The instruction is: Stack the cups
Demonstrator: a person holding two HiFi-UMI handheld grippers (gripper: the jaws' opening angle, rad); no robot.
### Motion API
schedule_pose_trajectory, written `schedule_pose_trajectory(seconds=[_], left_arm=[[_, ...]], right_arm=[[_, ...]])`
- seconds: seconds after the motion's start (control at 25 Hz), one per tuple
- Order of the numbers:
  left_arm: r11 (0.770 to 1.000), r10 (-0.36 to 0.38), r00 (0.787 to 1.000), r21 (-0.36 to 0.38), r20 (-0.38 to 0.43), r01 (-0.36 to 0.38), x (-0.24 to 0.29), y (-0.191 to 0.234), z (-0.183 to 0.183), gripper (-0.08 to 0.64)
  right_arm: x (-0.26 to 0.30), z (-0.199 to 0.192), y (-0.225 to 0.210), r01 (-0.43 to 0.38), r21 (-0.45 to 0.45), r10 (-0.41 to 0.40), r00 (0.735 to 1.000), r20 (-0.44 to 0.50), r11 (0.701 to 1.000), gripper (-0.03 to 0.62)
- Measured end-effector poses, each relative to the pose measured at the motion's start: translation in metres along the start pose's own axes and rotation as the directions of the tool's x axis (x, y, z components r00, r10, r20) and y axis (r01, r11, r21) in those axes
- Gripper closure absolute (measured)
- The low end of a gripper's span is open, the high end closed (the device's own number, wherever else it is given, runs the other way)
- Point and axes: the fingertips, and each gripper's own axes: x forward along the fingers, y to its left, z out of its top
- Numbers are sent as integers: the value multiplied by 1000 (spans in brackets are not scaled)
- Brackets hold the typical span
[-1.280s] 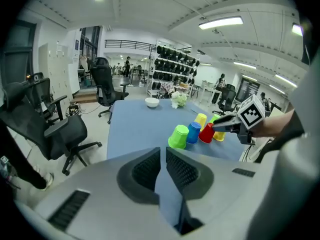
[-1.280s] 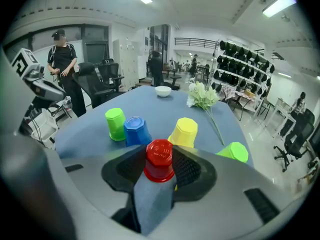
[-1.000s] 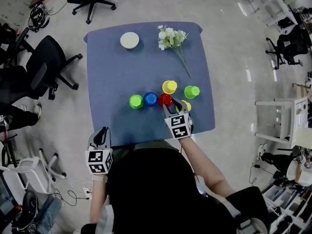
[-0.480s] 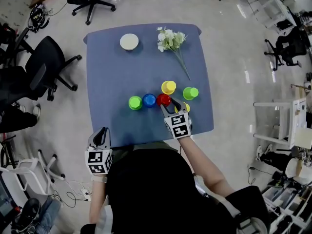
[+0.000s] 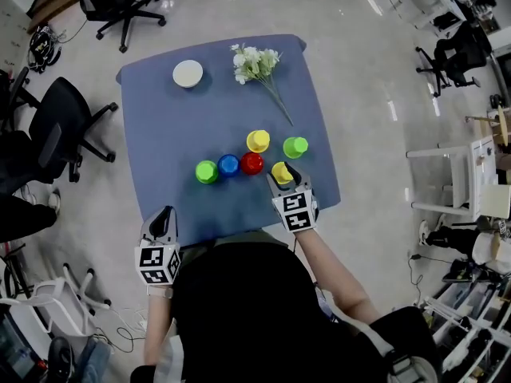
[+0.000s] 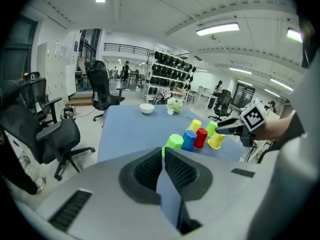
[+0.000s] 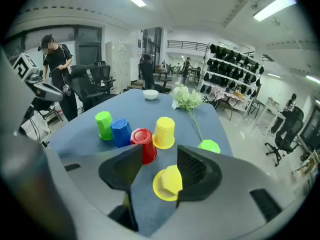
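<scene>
Right gripper (image 7: 159, 170) is opening, jaws spreading either side of the near yellow cup (image 7: 169, 182). It's upside down, axis upright, just right of the red cup (image 7: 143, 143). Left gripper (image 6: 164, 160), clamped empty, sits much farther off.

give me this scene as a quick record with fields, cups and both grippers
table: blue
cups: six, upside down, none stacked
row: left green cup, blue cup, red cup
behind: far yellow cup, right green cup
right gripper: jaws opening, near yellow cup between them
left gripper: shut, empty, at the near edge
other: white bowl, flowers
</scene>
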Motion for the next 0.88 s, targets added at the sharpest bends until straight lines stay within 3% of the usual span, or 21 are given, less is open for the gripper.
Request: schedule_pose_trajectory(seconds=[0.28, 0.52, 0.88], left_arm=[[993, -113, 993, 13, -15, 113, 13, -27, 10, 549], [988, -150, 988, 43, -29, 151, 17, -43, 11, 550], [987, -122, 990, 93, -70, 128, 16, -45, 0, 550]], right_arm=[[-9, -35, -28, 66, 51, -64, 997, -53, 997, 351], [-1, -56, -37, 44, 94, -36, 996, -86, 995, 341], [11, -70, -37, 30, 128, -16, 994, -112, 991, 344]])
